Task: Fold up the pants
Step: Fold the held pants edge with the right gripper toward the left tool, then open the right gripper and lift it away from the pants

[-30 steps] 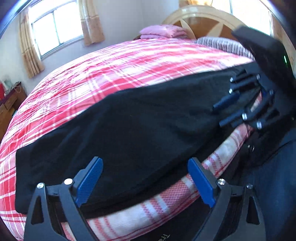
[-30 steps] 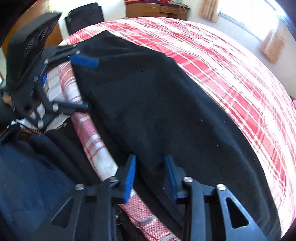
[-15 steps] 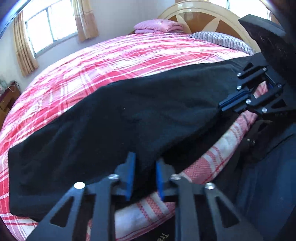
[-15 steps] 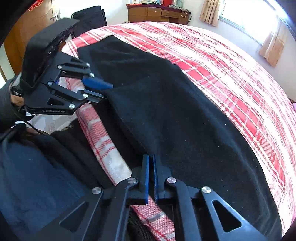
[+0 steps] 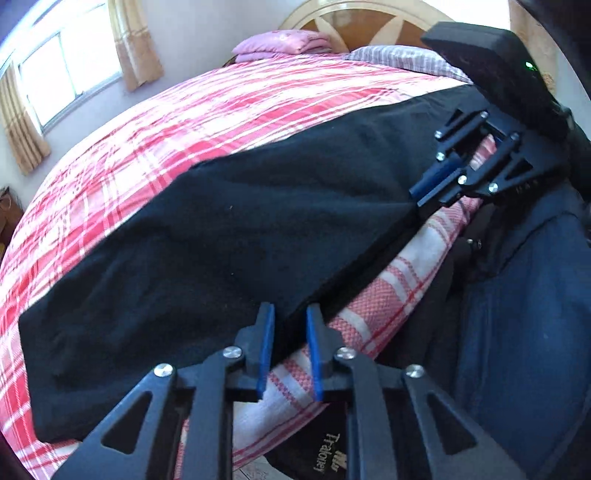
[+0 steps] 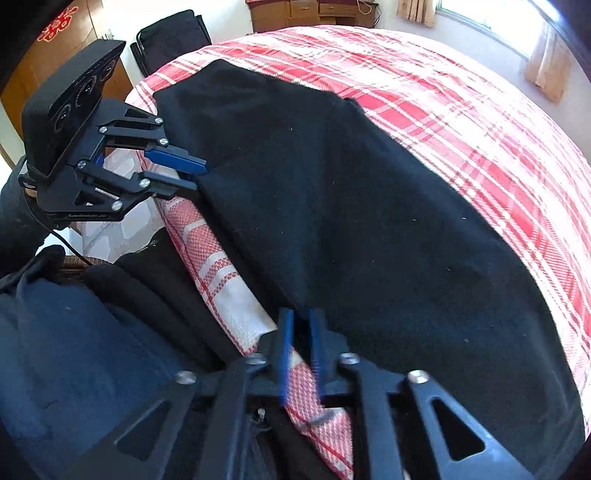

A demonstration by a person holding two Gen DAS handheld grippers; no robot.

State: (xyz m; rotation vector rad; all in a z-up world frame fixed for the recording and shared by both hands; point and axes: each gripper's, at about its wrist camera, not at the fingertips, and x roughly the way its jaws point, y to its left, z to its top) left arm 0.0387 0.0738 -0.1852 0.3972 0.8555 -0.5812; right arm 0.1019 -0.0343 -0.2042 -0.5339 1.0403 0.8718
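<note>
The black pants (image 5: 236,236) lie lengthwise along the near edge of the red plaid bed (image 5: 184,110). My left gripper (image 5: 289,317) is shut on the near edge of the pants and lifts it slightly. In the right wrist view the pants (image 6: 351,206) fill the middle. My right gripper (image 6: 301,325) is shut on the same near edge further along. Each gripper shows in the other's view, the right one (image 5: 424,192) and the left one (image 6: 195,177), both pinching cloth.
A pink folded blanket (image 5: 284,44) and a striped pillow (image 5: 399,59) lie at the wooden headboard. A dresser (image 6: 314,11) and a black chair (image 6: 170,40) stand past the foot. The person's dark blue clothing (image 6: 66,350) is close to the bed edge.
Both grippers closed on the near edge of the pants; the left one was wide open a second ago. The edge is now raised a little off the bed.
</note>
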